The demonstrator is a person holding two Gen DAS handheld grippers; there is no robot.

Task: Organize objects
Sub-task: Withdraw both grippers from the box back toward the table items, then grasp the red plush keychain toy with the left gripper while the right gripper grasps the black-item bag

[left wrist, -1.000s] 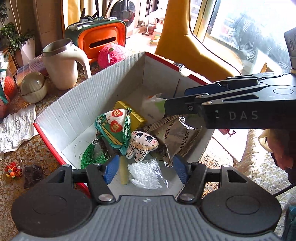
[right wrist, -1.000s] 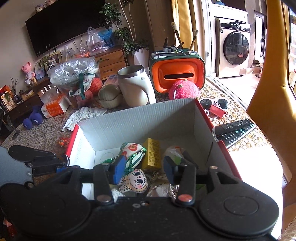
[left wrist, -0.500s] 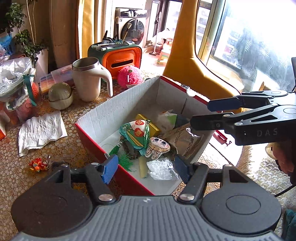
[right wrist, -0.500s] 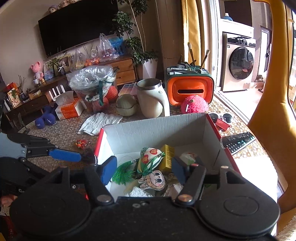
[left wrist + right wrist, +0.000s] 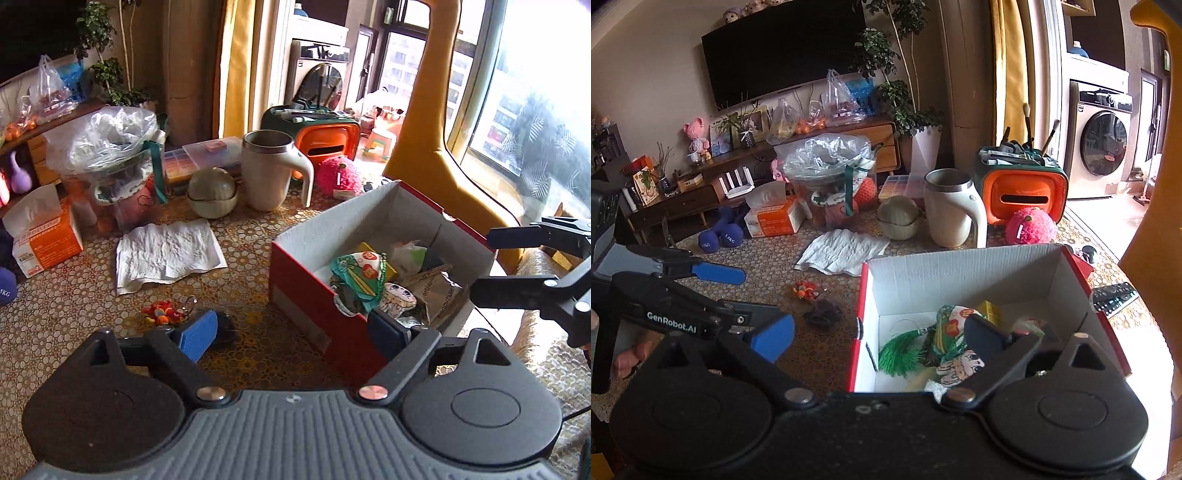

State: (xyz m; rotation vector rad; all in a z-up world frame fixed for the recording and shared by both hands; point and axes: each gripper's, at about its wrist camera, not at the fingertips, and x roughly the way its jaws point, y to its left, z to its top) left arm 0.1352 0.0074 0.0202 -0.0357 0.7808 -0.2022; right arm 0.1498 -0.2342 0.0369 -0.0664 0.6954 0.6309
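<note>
A red-and-white cardboard box (image 5: 295,273) (image 5: 953,273) stands on the patterned table. In it lie a green tasselled sachet (image 5: 364,275) (image 5: 905,350), a cartoon plush (image 5: 397,295), a yellow packet (image 5: 991,312) and a snack wrapper (image 5: 439,291). My left gripper (image 5: 291,334) (image 5: 761,295) hovers near the box's left corner. Its jaws are opening and nothing is between them. Just beyond its left pad lie a small orange toy (image 5: 162,314) (image 5: 805,288) and a dark clump (image 5: 823,314). My right gripper (image 5: 879,338) (image 5: 491,264) hangs over the box's near edge, jaws opening, holding nothing.
Behind the box stand a white mug (image 5: 269,170), an orange case (image 5: 328,142), a pink plush ball (image 5: 340,177) and a round lidded bowl (image 5: 212,192). A crumpled paper towel (image 5: 166,251), a tissue box (image 5: 44,236) and a remote (image 5: 1115,295) lie around. A yellow chair (image 5: 424,147) stands at right.
Both grippers have drawn back and up out of the box, and their jaws have spread wider. The left view has swung left, away from the box, onto the table.
</note>
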